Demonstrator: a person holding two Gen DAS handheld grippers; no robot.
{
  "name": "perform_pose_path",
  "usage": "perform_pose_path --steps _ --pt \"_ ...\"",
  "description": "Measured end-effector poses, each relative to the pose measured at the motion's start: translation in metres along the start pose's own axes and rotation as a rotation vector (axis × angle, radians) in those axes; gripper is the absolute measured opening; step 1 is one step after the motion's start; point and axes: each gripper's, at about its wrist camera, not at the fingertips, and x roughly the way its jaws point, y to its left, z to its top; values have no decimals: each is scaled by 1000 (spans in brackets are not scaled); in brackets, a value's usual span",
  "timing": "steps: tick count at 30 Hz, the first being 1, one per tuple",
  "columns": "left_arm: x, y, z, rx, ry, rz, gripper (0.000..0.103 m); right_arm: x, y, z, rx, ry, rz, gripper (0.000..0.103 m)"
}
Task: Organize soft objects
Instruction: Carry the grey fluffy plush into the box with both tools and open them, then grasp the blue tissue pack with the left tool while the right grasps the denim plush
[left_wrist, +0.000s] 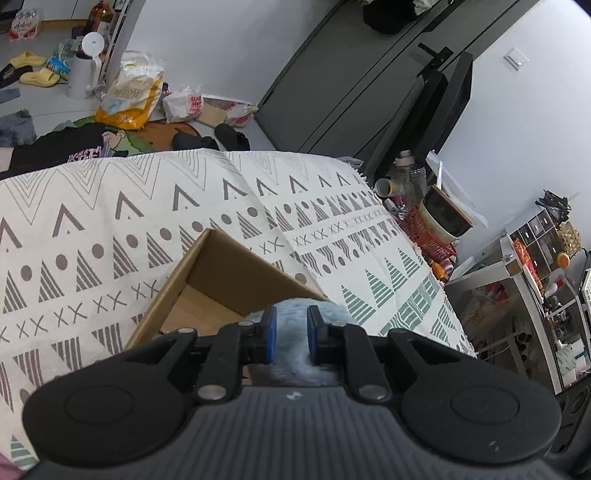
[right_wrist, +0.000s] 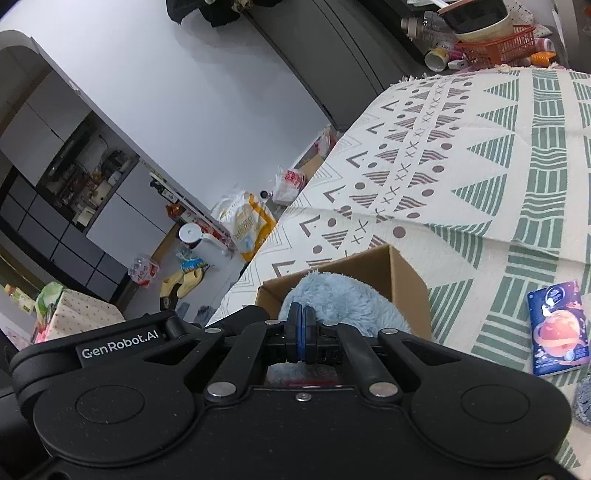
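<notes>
A fluffy light-blue soft object (right_wrist: 332, 295) sits at the near side of an open brown cardboard box (right_wrist: 399, 269) on a patterned cloth. In the left wrist view the same blue plush (left_wrist: 291, 332) lies between the blue pads of my left gripper (left_wrist: 291, 317), which closes on it over the box (left_wrist: 221, 280). My right gripper (right_wrist: 302, 314) has its blue pads pressed together right at the plush's edge; whether fabric is pinched between them cannot be seen. The box interior shows bare cardboard on its far side.
A patterned cream cloth (left_wrist: 110, 229) covers the table. A blue packet with a planet picture (right_wrist: 557, 328) lies at the right. A red basket with bowls and bottles (left_wrist: 432, 236) stands at the far corner. Bags, slippers and a white jug (left_wrist: 85, 66) clutter the floor.
</notes>
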Motion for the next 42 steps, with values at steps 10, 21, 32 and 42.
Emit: perform_pose_path --steps 10,21,32,42 --pt "0 6 5 -31 -7 103 23 -16 -4 5 20 -9 -26 2" --pt "0 -17 -5 40 6 172 77 -64 -44 1 26 -30 -129 31" --pt "1 -55 -29 175 3 162 85 -110 -72 0 -2 -64 -198 80" --pt "8 -81 -53 296 31 138 85 -134 -106 -7 -14 -51 -247 93"
